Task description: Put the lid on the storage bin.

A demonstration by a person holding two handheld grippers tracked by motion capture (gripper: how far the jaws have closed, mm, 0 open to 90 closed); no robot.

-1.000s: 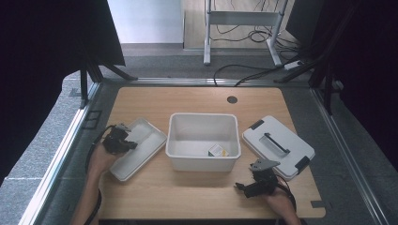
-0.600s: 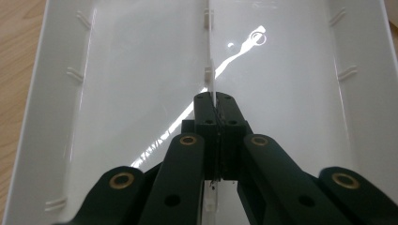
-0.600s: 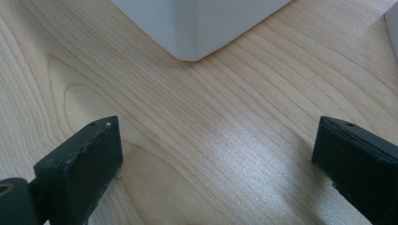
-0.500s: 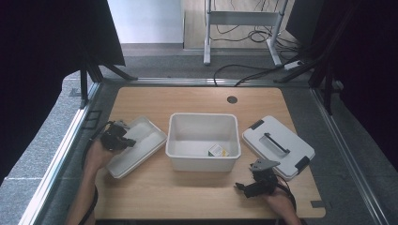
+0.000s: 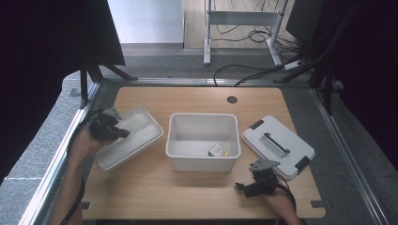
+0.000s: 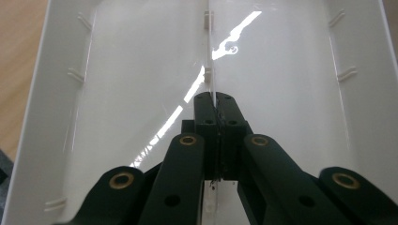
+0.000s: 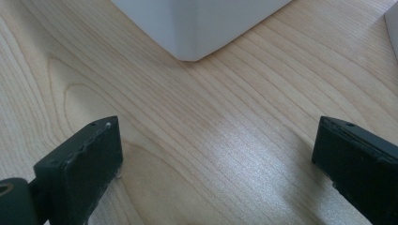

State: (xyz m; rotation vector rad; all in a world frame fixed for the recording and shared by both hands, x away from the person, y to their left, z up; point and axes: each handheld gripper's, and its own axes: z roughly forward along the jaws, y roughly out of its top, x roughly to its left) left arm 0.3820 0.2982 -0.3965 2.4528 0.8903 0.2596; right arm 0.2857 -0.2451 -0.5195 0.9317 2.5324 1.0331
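Observation:
A shallow white tray point(image 5: 136, 133) hangs tilted over the table's left side, its near end lifted. My left gripper point(image 5: 121, 133) is at that end, shut on the tray's thin centre rib point(image 6: 208, 51). In the left gripper view the jaws of the left gripper point(image 6: 215, 99) are pinched together on this rib, with the tray's glossy floor point(image 6: 117, 75) beyond. A deep white bin point(image 5: 202, 164) stands mid-table with a small yellow-and-white packet point(image 5: 217, 150) inside. My right gripper point(image 5: 240, 186) rests open near the front edge, its jaws wide apart over bare wood point(image 7: 218, 129), facing the bin's corner point(image 7: 197, 23).
A white lid point(image 5: 277, 145) with a recessed handle and dark latches lies right of the bin. The wooden table point(image 5: 159, 197) has a cable hole point(image 5: 232, 99) at the back. Cables and a metal stand are on the floor beyond it.
My left gripper has risen with the tray, whose gripped end is now higher and more tilted. The right gripper has stayed where it was.

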